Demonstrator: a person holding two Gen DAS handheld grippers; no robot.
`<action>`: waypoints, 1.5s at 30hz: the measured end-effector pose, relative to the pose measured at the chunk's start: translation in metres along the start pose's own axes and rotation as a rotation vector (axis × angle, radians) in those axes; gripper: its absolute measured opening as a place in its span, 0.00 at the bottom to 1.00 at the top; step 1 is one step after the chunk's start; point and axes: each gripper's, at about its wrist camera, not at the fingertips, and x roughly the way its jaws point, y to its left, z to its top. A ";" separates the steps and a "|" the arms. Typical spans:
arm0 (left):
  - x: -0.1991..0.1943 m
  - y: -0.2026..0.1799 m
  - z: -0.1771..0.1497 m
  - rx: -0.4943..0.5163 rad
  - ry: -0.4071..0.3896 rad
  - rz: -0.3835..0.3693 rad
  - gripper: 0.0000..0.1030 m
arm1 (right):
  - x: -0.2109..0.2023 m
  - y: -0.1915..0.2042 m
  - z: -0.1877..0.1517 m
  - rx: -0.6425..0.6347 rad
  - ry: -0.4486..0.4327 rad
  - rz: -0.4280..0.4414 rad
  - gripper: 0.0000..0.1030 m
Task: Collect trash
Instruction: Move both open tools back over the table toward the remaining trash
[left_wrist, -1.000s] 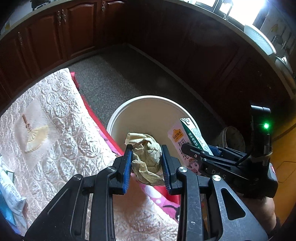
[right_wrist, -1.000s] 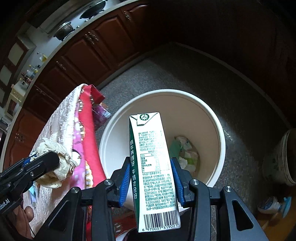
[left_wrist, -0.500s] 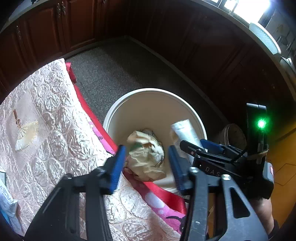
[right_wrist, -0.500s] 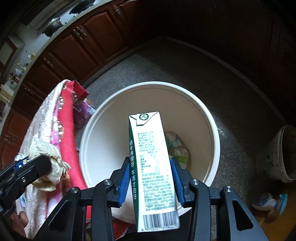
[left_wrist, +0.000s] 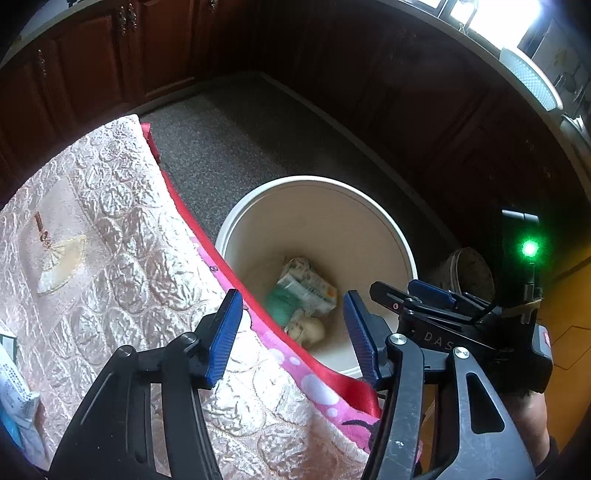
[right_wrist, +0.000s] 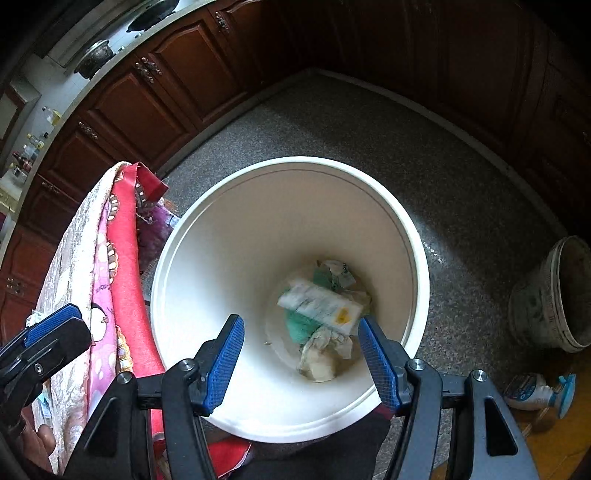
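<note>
Nearest the cameras, a quilted pink cloth (left_wrist: 122, 258) covers the table, with a pink and red cloth edge (left_wrist: 258, 314) hanging beside the bucket. At the cloth's near left corner lies a printed packet (left_wrist: 14, 391), cut by the frame. Below is a speckled grey floor (right_wrist: 369, 129), ringed by dark wooden cabinets (right_wrist: 155, 99); a pot (right_wrist: 94, 59) sits on the counter far left, and a bright window (left_wrist: 491, 18) shows at the far right of the left view.

The left gripper (left_wrist: 291, 332) hangs over the table edge and the bucket's rim, its blue pads apart with nothing between them; its jaws have just been opening. The right gripper (right_wrist: 301, 354) points down into the bucket, jaws likewise just opened further and standing wide and empty.

The trash lies at the bottom of the white bucket (right_wrist: 207, 236): a white carton (right_wrist: 321, 304) on its side, printed with small text and an orange mark, a green scrap (right_wrist: 301, 326) under it, and a crumpled beige paper wad (right_wrist: 321, 354) nearest the camera. More torn paper (right_wrist: 334, 271) lies behind the carton.

On the floor to the right stands a smaller dirty pail (right_wrist: 554, 295), well apart from the bucket, and nearer the camera a spray bottle (right_wrist: 535, 393) lies on yellowish flooring.
</note>
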 end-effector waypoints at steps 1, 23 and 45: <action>-0.001 0.000 -0.001 0.000 -0.004 0.002 0.53 | -0.002 0.002 0.000 -0.004 -0.005 0.002 0.60; -0.066 0.042 -0.032 -0.058 -0.121 0.050 0.53 | -0.049 0.057 -0.007 -0.111 -0.106 0.007 0.62; -0.156 0.122 -0.093 -0.209 -0.231 0.140 0.53 | -0.083 0.181 -0.036 -0.357 -0.162 0.122 0.66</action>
